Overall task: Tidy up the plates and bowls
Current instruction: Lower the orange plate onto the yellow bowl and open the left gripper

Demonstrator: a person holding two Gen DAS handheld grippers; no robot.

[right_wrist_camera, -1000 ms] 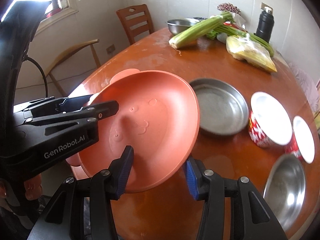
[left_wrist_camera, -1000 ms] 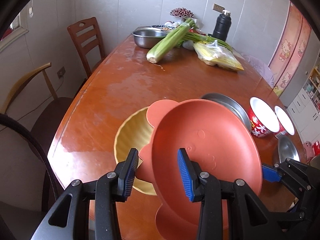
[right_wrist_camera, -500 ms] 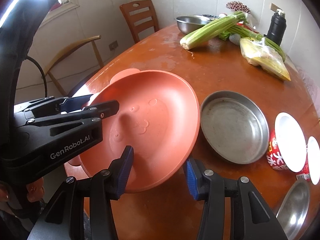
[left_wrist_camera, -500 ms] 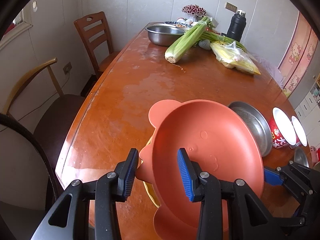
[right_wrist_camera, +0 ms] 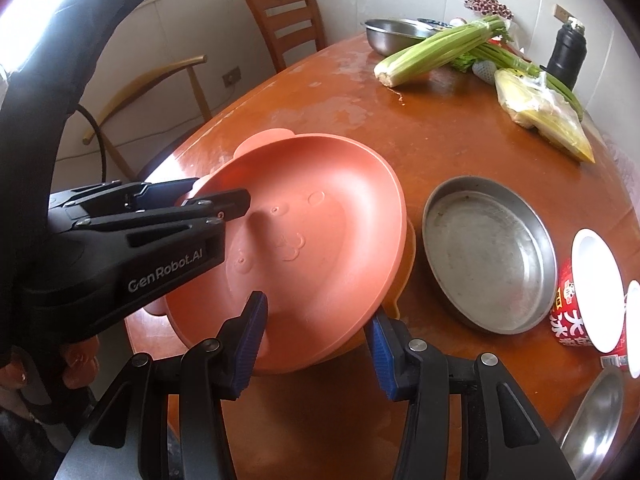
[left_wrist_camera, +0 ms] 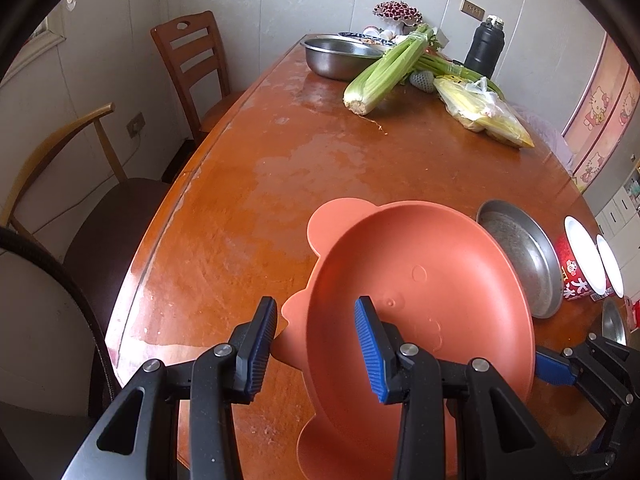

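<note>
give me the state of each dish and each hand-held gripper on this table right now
Orange bear plate: tilted, held at both edges.
Left hand-held gripper: shut on its rim.
Right hand-held gripper: shut on its near rim.
Steel pan: upright, empty.
Red paper bowls: tipped sideways.

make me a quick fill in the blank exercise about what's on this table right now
1. Both the left gripper and the right gripper have fingers on the salmon-pink plastic plate with round ears, which is held ____ rather than flat.
2. The shallow round metal pan sits on the plate's ____ side in the right wrist view.
3. The stalk of celery lies with its leafy end against the steel ____.
4. The black flask stands ____.

Missing words: tilted; right; bowl; upright
</note>
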